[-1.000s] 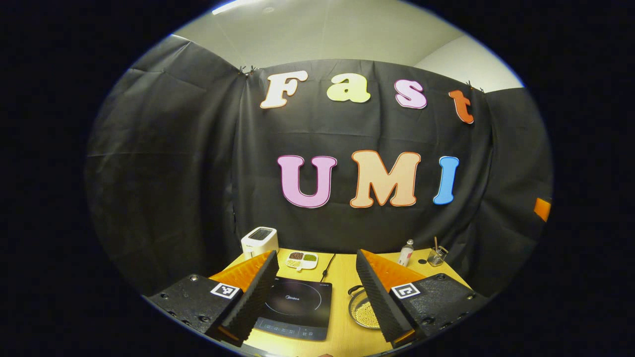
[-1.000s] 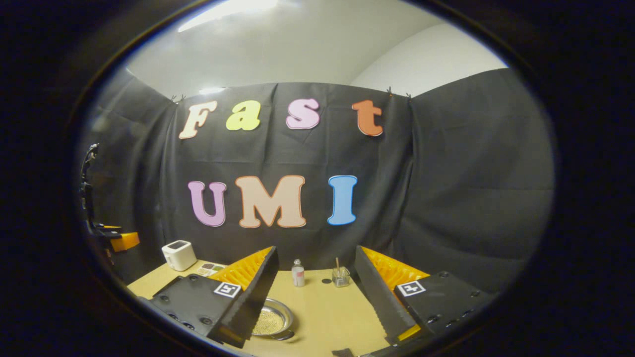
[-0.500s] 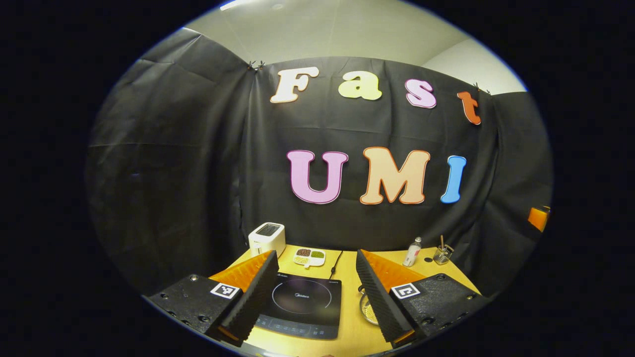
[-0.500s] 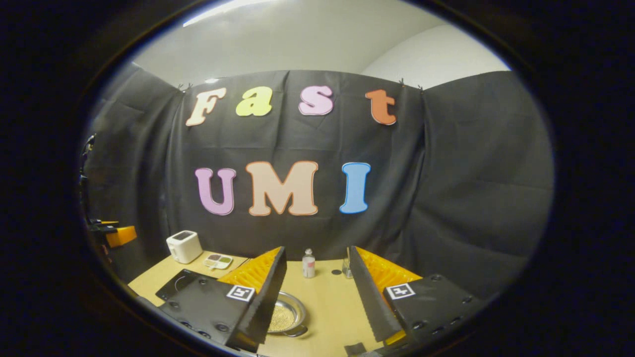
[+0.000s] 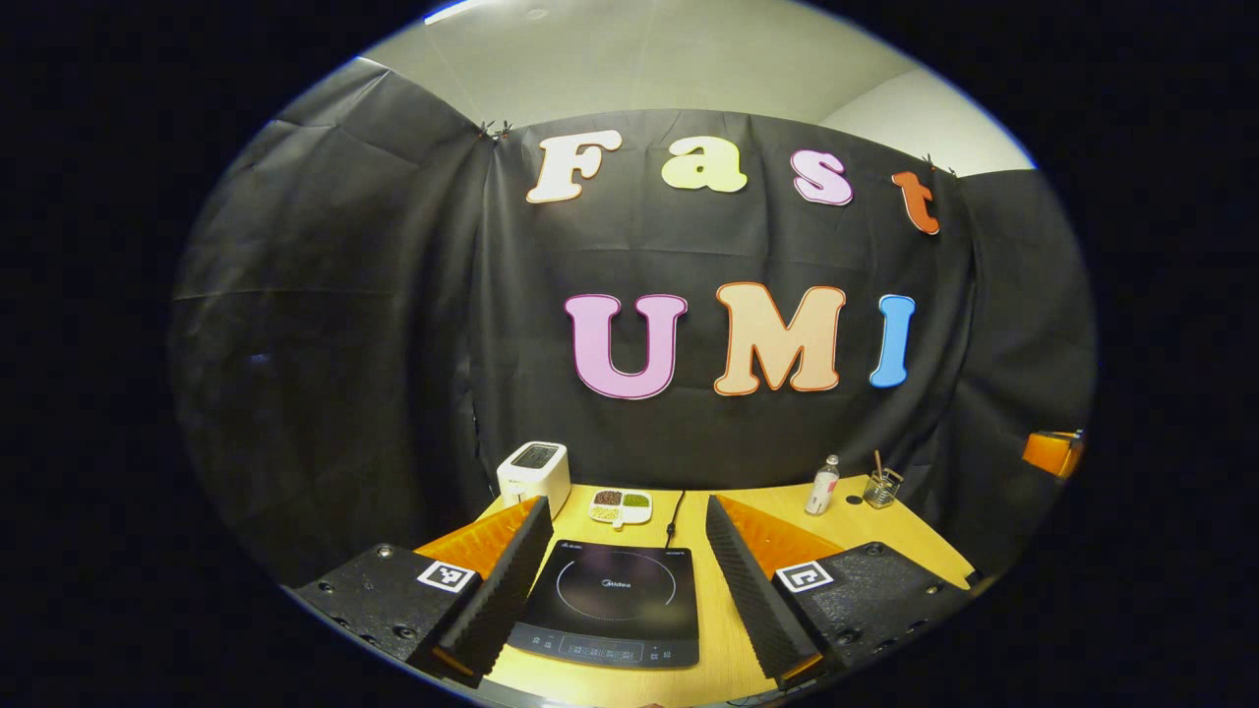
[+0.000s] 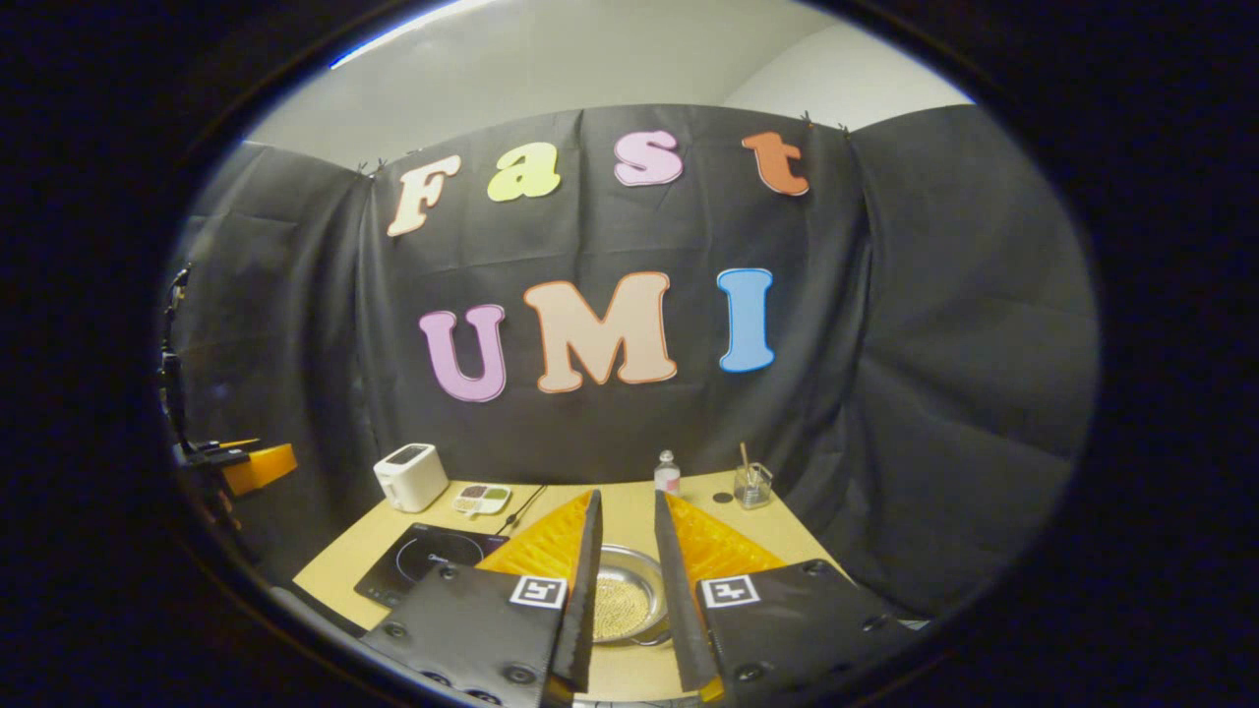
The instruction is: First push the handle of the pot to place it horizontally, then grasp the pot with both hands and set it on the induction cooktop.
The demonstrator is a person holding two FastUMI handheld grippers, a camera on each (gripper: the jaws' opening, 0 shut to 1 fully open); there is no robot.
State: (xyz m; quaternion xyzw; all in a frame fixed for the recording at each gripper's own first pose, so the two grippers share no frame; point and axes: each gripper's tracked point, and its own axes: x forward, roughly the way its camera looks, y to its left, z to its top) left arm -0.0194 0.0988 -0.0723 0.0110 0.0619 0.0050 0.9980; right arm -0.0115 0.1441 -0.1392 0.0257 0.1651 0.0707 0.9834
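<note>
A shallow metal pot (image 6: 622, 602) with pale grains inside sits on the wooden table (image 6: 366, 551). My right gripper (image 6: 626, 497) hovers over it, jaws narrowed to a slim gap with nothing held; the pot shows through the gap and its sides are hidden by the fingers (image 6: 580, 590). A bit of handle (image 6: 651, 637) peeks out at the pot's near right. The black induction cooktop (image 6: 428, 565) lies to the pot's left. My left gripper (image 5: 626, 505) is wide open above the cooktop (image 5: 610, 605), gripping nothing.
At the table's back stand a white toaster (image 5: 534, 472), a divided dish (image 5: 622, 504) of beans, a small bottle (image 5: 824, 485) and a glass (image 5: 882, 485) with a stick. The cooktop's cord (image 5: 673, 521) runs to the back. Black cloth walls enclose the table.
My right gripper's jaws have closed from wide open to a narrow gap, and it has swung to centre over the pot. The left gripper has shifted so the cooktop sits between its fingers.
</note>
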